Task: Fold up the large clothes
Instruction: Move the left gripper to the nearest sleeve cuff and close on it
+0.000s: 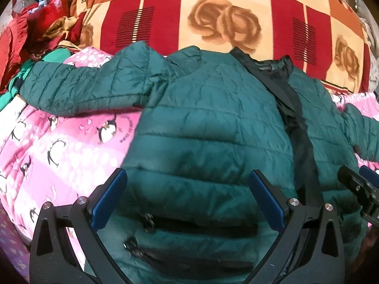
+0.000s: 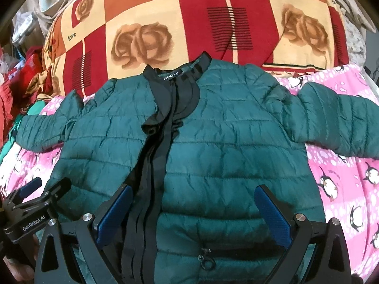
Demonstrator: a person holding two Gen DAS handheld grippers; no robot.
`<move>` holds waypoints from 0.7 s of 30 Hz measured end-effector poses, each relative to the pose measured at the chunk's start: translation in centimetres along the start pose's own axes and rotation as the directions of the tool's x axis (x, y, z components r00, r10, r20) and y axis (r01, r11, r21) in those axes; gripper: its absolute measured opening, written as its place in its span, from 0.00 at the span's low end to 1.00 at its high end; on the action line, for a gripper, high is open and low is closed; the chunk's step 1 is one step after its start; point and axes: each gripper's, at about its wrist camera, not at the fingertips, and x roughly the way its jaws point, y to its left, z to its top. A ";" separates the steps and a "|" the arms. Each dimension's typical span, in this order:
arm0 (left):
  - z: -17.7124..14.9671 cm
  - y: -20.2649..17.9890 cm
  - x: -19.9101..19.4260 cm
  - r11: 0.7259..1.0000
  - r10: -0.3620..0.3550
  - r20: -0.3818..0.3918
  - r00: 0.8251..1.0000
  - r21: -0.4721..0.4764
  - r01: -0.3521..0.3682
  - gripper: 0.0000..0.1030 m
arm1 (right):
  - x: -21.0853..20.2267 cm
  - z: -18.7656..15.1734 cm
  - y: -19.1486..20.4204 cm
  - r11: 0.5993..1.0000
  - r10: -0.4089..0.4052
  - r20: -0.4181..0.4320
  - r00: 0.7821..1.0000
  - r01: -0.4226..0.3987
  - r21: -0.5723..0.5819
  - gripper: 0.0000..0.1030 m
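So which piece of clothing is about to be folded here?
On the pink penguin blanket, in front of the red-and-cream rose quilt, lies a green quilted jacket, sleeves spread. Its black front placket and collar label set it apart from the red clothes piled at left.

Green quilted jacket (image 2: 213,142) spread front-up on pink penguin blanket (image 2: 343,177), sleeves out to both sides, black placket down the middle. Right tongs (image 2: 193,201) wide apart above the hem. Left tongs (image 2: 40,187) at lower left.
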 end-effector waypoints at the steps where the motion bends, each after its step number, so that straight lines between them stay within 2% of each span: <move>1: 0.2 0.1 0.1 1.000 0.001 0.000 1.000 -0.001 -0.001 0.99 | 0.1 0.2 0.1 1.000 0.002 0.002 1.000 -0.002 0.000 1.00; 6: 1.4 1.0 0.9 1.000 0.002 0.000 1.000 -0.013 -0.002 0.99 | 1.0 1.3 0.5 1.000 0.003 0.004 1.000 -0.003 -0.003 1.00; 21: 5.3 5.5 4.5 0.993 0.065 -0.006 0.998 -0.095 -0.066 0.99 | 6.1 4.6 1.1 0.999 0.045 -0.005 0.999 -0.045 0.016 1.00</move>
